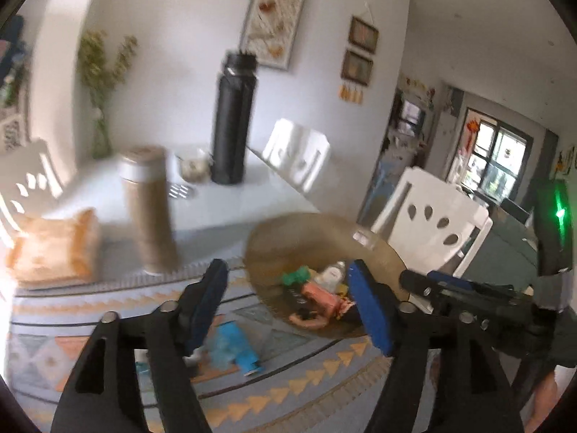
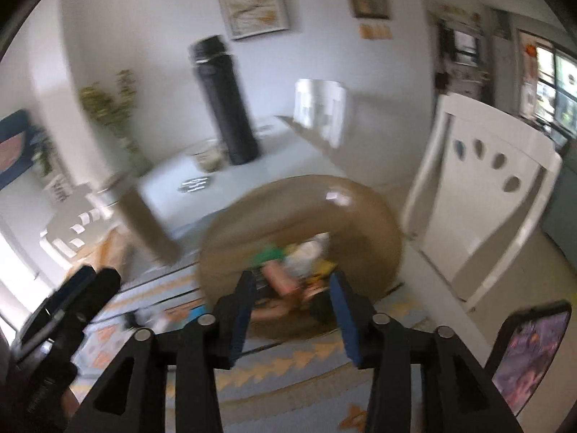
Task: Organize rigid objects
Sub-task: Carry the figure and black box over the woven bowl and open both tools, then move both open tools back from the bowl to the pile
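A round brown basket [image 1: 288, 238] holds several small objects: a green piece [image 1: 294, 277], a pink one [image 1: 321, 297] and a white bottle [image 1: 330, 274]. A blue object [image 1: 234, 346] lies on the patterned runner in front of it. My left gripper [image 1: 288, 303] is open and empty above the runner, just short of the basket. In the right wrist view my right gripper [image 2: 294, 299] is open and empty at the near rim of the same basket [image 2: 288, 202]. The frames are blurred.
A tan cylinder with a white band [image 1: 149, 213], a tall black flask [image 1: 232, 119] and an orange cushion [image 1: 54, 249] stand on the table. White chairs [image 1: 432, 231] ring it. The other gripper [image 1: 468, 299] shows at the right; a phone [image 2: 530, 353] shows in the right wrist view.
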Action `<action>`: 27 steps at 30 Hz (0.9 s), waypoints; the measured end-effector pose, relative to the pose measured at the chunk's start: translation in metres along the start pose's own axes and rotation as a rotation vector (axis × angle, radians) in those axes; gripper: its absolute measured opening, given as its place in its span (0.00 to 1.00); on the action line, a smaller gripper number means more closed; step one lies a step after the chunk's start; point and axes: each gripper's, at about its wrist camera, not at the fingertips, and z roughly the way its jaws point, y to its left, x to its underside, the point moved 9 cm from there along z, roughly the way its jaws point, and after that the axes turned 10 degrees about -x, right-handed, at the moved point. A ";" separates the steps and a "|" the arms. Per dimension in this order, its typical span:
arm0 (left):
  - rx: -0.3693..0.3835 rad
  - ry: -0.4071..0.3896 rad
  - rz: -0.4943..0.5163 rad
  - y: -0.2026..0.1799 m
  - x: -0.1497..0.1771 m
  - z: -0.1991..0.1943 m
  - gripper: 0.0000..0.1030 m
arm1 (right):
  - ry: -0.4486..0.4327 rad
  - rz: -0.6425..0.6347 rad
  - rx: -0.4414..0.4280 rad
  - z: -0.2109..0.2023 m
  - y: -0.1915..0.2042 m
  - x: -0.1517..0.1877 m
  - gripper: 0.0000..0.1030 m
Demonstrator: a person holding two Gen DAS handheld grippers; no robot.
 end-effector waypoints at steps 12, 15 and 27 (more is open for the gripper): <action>-0.330 0.092 -0.099 0.153 0.124 -0.044 0.73 | 0.116 -0.325 -0.205 0.037 0.128 0.131 0.61; -0.332 0.152 -0.142 0.169 0.157 -0.026 0.73 | 0.137 -0.378 -0.192 0.057 0.131 0.156 0.61; -0.340 0.195 -0.148 0.168 0.176 -0.020 0.73 | 0.160 -0.303 -0.221 0.071 0.119 0.165 0.64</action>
